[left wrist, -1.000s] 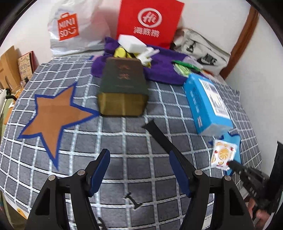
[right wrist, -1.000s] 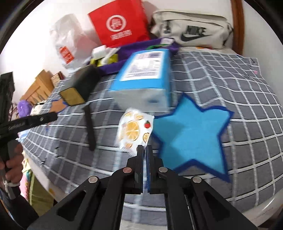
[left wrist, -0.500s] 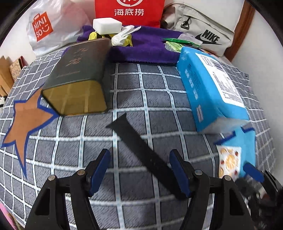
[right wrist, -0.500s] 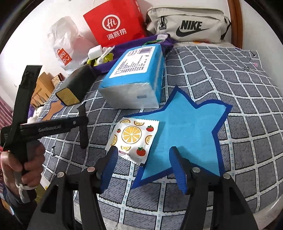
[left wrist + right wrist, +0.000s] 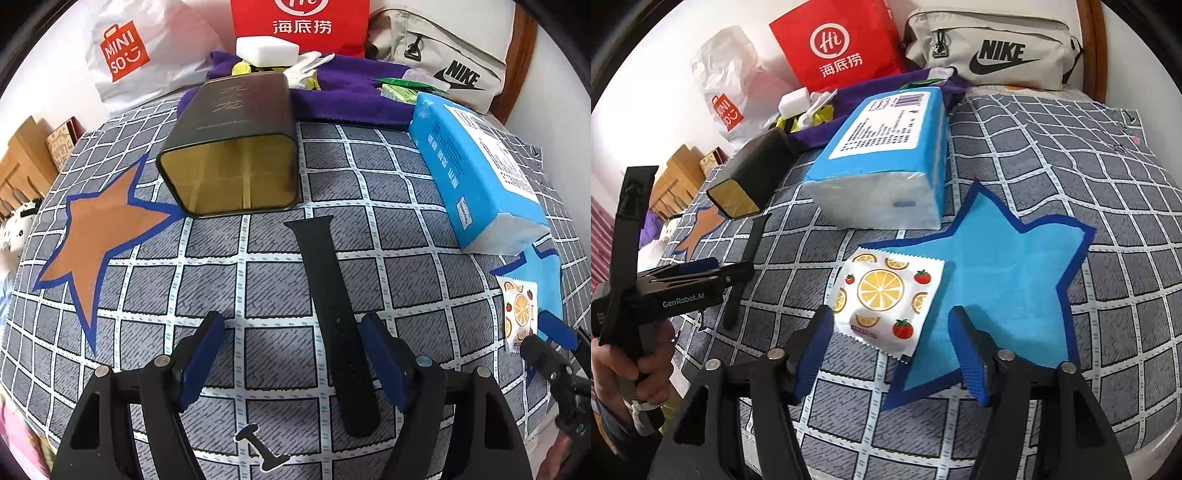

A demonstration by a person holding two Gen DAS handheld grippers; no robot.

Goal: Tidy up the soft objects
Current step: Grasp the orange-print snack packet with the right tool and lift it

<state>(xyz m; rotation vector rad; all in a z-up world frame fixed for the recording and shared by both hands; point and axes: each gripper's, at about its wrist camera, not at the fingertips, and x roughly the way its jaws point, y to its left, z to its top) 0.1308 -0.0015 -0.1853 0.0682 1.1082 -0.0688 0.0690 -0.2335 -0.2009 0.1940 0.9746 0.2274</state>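
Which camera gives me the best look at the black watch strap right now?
The left wrist view: the black watch strap lies full length on the checked cloth, running between the opening fingers of the left gripper, untouched. The right wrist view shows it only small and edge-on at far left, partly behind the left gripper.

The red paper bag with white characters [image 5: 300, 26] runs off the top edge of the left wrist view, logo sliced through. The beige Nike waist bag [image 5: 448, 62] is half hidden behind the blue plastic tissue pack [image 5: 476, 173]. Green wrappers [image 5: 402, 86] on the purple towel [image 5: 351, 101] are too small to read. In the right wrist view, the long black rubber strap [image 5: 748, 258] vanishes behind the left gripper [image 5: 698, 267], and the orange felt star [image 5: 701, 230] barely peeks out.
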